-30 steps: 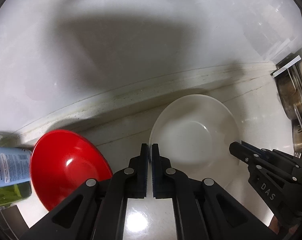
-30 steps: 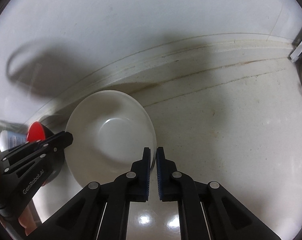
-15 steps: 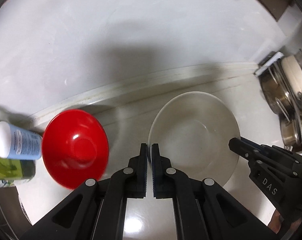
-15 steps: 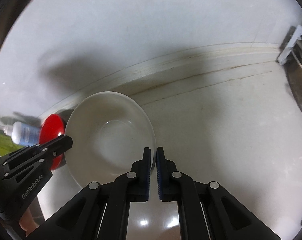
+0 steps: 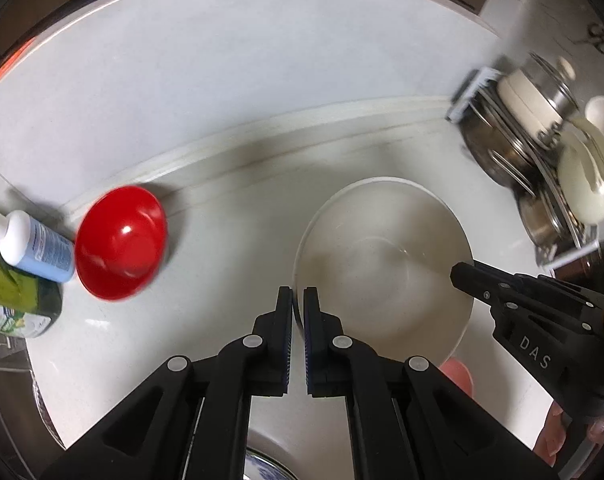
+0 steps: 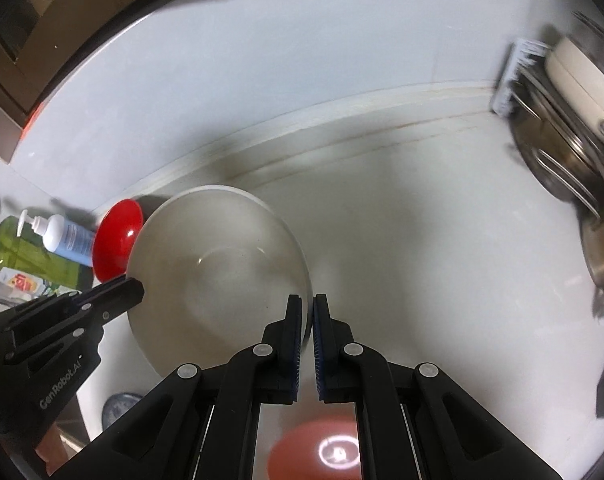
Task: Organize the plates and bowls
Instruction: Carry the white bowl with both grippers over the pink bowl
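A pale counter fills both views, with a rack of steel pots and cream dishes at its right end. Above it a white bowl hangs between the two grippers, the left gripper clamped on its left rim and the right gripper clamped on the opposite rim. A smaller red bowl sits on the counter to the left, just beside a blue-labelled pump bottle and a green bottle.

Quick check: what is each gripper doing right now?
Left gripper: closed on the white bowl's near-left rim.
Right gripper: closed on the same bowl's opposite rim.
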A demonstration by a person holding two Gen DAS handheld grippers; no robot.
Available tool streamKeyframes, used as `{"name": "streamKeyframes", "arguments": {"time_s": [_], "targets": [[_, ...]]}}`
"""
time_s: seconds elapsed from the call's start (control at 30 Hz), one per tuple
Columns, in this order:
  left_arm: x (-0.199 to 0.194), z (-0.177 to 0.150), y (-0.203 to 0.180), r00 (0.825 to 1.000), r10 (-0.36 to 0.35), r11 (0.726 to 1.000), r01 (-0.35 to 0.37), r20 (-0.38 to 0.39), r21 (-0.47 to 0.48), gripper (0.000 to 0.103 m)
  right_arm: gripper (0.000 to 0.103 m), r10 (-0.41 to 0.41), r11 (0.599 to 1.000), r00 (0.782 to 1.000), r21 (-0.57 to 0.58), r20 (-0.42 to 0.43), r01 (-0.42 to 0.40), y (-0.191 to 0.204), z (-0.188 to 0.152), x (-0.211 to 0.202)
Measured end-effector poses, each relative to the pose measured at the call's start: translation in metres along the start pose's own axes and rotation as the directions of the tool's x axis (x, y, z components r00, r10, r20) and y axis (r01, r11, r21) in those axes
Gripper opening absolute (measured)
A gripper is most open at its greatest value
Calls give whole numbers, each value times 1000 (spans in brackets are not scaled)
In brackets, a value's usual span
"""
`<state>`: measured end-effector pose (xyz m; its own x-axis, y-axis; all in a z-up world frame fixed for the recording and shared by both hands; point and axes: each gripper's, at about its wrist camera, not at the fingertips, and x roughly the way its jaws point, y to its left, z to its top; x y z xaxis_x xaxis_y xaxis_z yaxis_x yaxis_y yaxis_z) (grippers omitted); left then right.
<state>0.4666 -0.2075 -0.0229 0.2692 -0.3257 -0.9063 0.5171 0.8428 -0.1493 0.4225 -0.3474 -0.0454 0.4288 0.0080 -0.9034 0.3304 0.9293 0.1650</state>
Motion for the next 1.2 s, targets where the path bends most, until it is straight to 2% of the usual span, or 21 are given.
{"name": "streamKeyframes", "arguments": {"time_s": [0.57,0.9,1.2], "targets": [[-12,-67,-73,998,-44,996,47,-35,81,7,7,-54,996,998,71,21,53,-51,-81,-51],[5,-96,-93,994,-19,992,32,-111,122,10,7,-73,994,997,83,-32,75,-66,-116,-45],[29,-112,-98,982,10,990,16,-186,139,10,8,-86,993,992,79,-92,93,-74,-133,-25]]}}
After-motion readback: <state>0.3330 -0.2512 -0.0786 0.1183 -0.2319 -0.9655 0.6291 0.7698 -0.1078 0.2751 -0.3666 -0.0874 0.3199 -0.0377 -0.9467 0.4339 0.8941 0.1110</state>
